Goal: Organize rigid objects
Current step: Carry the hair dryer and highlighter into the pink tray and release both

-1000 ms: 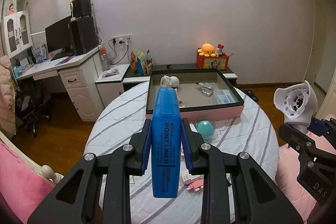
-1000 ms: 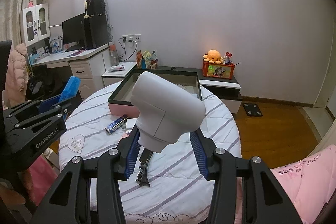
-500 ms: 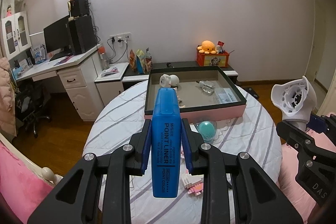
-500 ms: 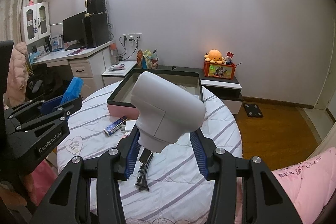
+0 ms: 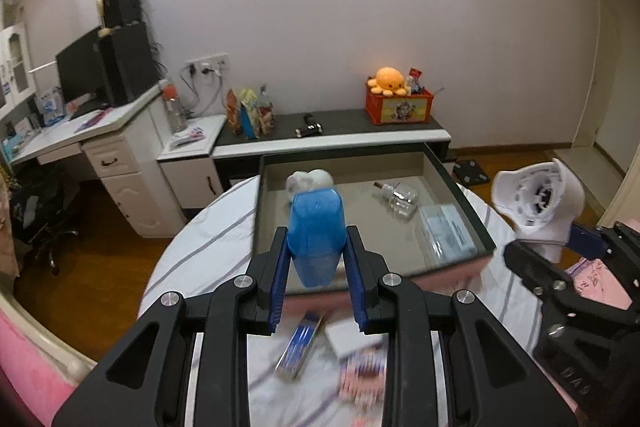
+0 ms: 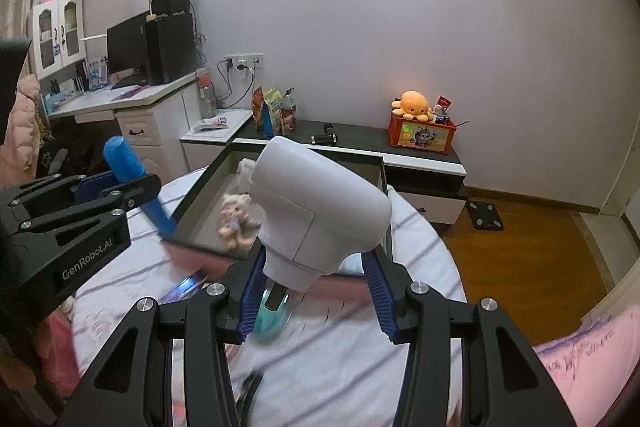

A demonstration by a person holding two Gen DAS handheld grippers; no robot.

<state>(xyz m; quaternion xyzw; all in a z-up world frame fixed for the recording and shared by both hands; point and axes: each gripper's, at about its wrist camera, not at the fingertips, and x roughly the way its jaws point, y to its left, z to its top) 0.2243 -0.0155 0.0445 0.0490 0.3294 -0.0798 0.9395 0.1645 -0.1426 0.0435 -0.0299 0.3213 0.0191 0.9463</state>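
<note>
Jaws of the right gripper (image 6: 314, 291) clamp a white hair dryer (image 6: 320, 211) by its handle, above the striped round worktop (image 6: 360, 367) near the pink-sided tray (image 5: 468, 203). Left gripper (image 5: 318, 283) jaws pinch a blue highlighter (image 5: 317, 235), tilted over the tray's near edge (its lower tip over the rim). Inside the tray lie a clear packet (image 5: 446, 233), a glass bulb (image 5: 400, 195) and a plush toy (image 6: 236, 217). Blurred small items scatter on the worktop.

**White dryer held above the box**

The right claw (image 6: 314, 297) grips a white plastic hair-dryer body (image 6: 320, 215) over the striped round bench (image 6: 420, 347). At left, the left claw (image 6: 128, 193) holds a blue marker (image 6: 138, 187) over a dark-rimmed open box (image 6: 200, 195).
</note>
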